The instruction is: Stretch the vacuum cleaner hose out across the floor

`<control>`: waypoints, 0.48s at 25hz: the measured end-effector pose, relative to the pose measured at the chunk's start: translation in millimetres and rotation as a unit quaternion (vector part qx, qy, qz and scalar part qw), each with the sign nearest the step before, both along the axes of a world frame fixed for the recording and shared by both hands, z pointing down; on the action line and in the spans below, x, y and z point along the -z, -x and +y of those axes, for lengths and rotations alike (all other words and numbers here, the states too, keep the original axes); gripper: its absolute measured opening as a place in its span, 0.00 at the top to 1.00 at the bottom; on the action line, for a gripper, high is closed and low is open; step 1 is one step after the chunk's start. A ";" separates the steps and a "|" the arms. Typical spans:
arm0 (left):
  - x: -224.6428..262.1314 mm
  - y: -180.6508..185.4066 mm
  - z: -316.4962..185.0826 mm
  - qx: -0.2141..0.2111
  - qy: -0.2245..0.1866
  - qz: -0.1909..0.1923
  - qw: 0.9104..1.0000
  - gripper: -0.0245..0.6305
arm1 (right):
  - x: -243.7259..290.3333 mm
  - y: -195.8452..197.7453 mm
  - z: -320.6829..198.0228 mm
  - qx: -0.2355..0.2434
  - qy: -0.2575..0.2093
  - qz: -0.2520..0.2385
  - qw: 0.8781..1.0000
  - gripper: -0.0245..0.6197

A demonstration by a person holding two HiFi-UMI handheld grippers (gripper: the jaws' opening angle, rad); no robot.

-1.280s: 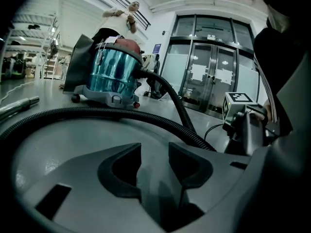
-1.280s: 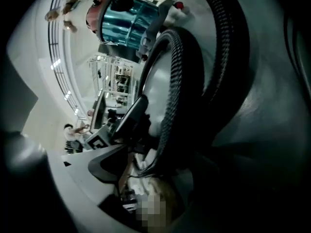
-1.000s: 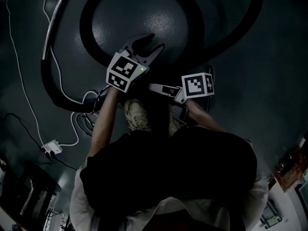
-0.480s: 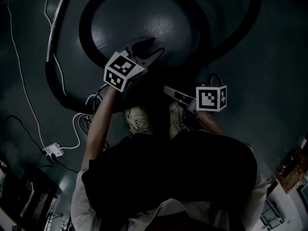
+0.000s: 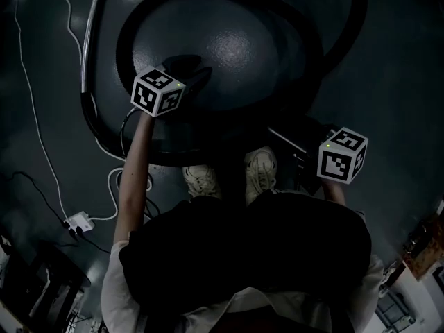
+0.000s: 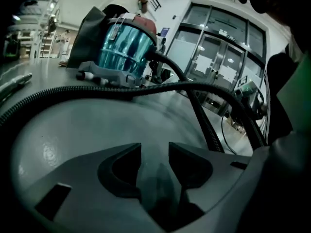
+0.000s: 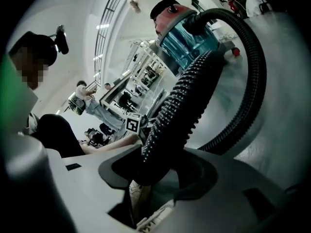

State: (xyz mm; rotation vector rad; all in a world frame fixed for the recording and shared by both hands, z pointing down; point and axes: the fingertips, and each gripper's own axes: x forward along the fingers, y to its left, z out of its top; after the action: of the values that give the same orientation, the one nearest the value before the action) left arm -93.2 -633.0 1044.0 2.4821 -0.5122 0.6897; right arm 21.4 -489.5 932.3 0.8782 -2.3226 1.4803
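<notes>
The black ribbed vacuum hose [image 5: 123,44] lies in wide loops on the dark floor ahead of the person's feet. My right gripper [image 5: 281,136] is low at the right, near the right shoe. In the right gripper view its jaws [image 7: 158,166] are shut on the hose [image 7: 184,101], which rises from them and curves back to the teal and red vacuum canister [image 7: 187,33]. My left gripper [image 5: 189,68] hovers over the middle of the loop. Its jaws [image 6: 154,147] stand apart with only floor between them. Beyond them are the hose [image 6: 146,89] and the canister [image 6: 124,47].
A metal wand [image 5: 94,26] runs up the left side. A thin white cable [image 5: 38,137] trails to a power strip [image 5: 80,220] at the lower left. The person's shoes [image 5: 201,179] stand just behind the hose. Glass doors [image 6: 218,57] and distant people show behind the canister.
My right gripper has moved right and back toward the feet and has closed on the hose. My left gripper has drifted left and up over the loop.
</notes>
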 end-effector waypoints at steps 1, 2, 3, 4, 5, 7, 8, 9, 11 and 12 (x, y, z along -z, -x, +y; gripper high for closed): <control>-0.8 0.0 3.4 -0.006 0.001 -0.003 1.000 0.68 | 6.2 -5.5 -3.3 -0.001 -0.014 0.005 1.000 0.62; -0.2 -0.4 7.8 -0.011 -0.002 -0.004 1.000 0.68 | 13.3 -9.9 -6.5 0.001 -0.031 0.012 0.999 0.62; 1.1 -0.4 12.8 -0.014 -0.004 -0.003 1.000 0.68 | 21.0 -13.2 -9.3 0.006 -0.047 0.021 0.999 0.62; 1.9 0.2 17.8 -0.013 -0.005 -0.003 1.000 0.68 | 28.9 -15.4 -11.6 0.011 -0.064 0.030 0.997 0.62; 1.8 1.6 22.7 -0.011 -0.002 -0.004 1.000 0.68 | 36.4 -17.1 -13.7 0.017 -0.079 0.038 0.996 0.62; -0.9 5.6 31.8 -0.004 0.010 -0.007 1.000 0.68 | 49.3 -20.3 -16.3 0.024 -0.105 0.053 0.993 0.62; -2.5 8.0 36.2 -0.002 0.019 -0.009 1.000 0.68 | 54.8 -22.3 -16.7 0.024 -0.115 0.058 0.991 0.62; -4.0 10.3 41.0 -0.002 0.028 -0.011 1.000 0.68 | 60.0 -24.9 -16.1 0.026 -0.126 0.066 0.989 0.62; -6.1 13.3 52.6 -0.013 0.045 -0.019 0.999 0.68 | 72.5 -30.2 -12.7 0.042 -0.158 0.092 0.982 0.62; -6.2 14.1 58.7 -0.020 0.050 -0.021 0.998 0.68 | 80.5 -31.3 -11.8 0.055 -0.178 0.106 0.977 0.62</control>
State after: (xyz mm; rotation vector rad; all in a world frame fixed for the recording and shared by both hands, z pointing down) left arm -107.2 -574.4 1050.1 2.3957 -0.4340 0.7648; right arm 52.7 -501.3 851.8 0.9238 -2.4647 0.8908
